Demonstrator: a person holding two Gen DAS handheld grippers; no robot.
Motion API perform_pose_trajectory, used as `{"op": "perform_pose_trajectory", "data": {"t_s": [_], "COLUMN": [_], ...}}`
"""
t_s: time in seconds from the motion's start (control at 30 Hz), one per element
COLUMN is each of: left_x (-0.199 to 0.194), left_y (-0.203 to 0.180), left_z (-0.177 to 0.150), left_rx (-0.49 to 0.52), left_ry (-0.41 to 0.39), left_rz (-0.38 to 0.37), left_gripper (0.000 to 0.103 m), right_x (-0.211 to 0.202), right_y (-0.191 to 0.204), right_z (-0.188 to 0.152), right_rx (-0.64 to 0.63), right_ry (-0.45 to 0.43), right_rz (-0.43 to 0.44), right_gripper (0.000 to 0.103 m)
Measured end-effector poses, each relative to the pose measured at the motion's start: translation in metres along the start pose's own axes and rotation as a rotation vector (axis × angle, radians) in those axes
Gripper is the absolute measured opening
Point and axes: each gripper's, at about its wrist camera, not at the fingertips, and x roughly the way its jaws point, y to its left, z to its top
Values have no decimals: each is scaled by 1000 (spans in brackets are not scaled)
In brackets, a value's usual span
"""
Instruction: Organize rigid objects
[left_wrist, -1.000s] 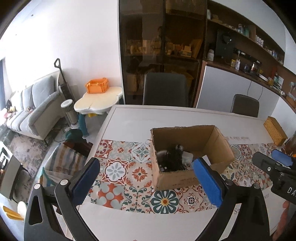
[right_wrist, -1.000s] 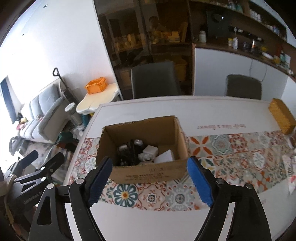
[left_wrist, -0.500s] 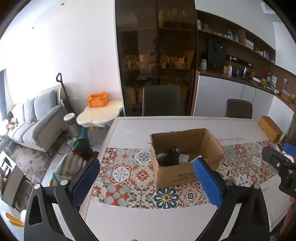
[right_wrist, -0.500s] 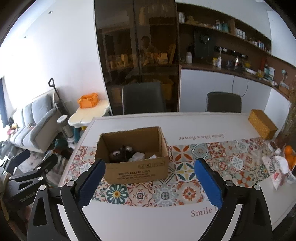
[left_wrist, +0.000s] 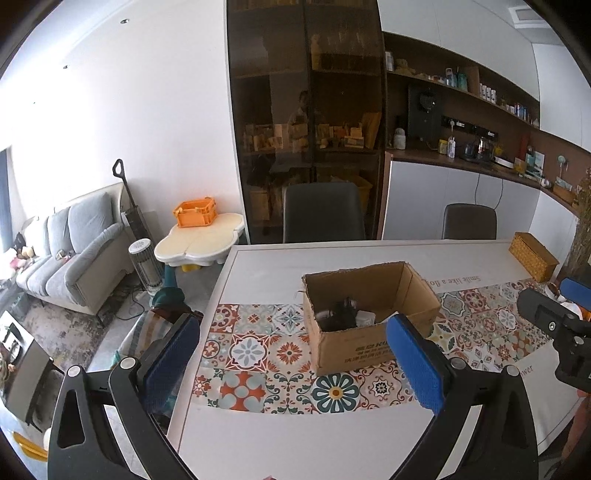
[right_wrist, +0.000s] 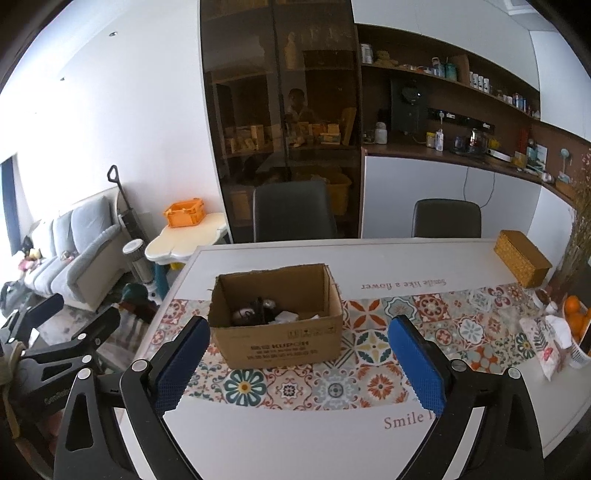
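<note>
Left hand-held gripper (left_wrist: 291, 350): released, empty.
Right hand-held gripper (right_wrist: 299, 354): released, empty.
Cardboard box (right_wrist: 280, 343): on counter (right_wrist: 295, 439), nearer its left edge, holding small items.

Left gripper (left_wrist: 293, 363): jaws wide apart, nothing between blue pads, pointing 12 o'clock. Right gripper (right_wrist: 299, 363): same; left one at its 9 o'clock.

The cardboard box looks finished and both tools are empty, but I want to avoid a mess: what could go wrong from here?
1. The cardboard box has no lid, so the dark and white items heaped inside could spill if it is lifted unevenly.
2. The right tool hangs open near the floral packet and oranges at the table edge; a sideways swing might knock them off.
3. The left tool sits close to the right one and they could collide.
</note>
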Motion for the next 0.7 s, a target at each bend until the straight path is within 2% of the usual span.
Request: {"op": "perform_pose_trajectory", "data": {"t_s": [0.7], "left_x": [-15], "left_y": [8], "left_z": [3], "left_rx": [0], "left_ry": [-25], "left_rz": [-9], "left_gripper": [103], "right_x": [-6], "right_y": [7], "right_z": [-2], "right_rx": [6], "right_ry": [-11], "right_rz": [5], "right_gripper": [97]}}
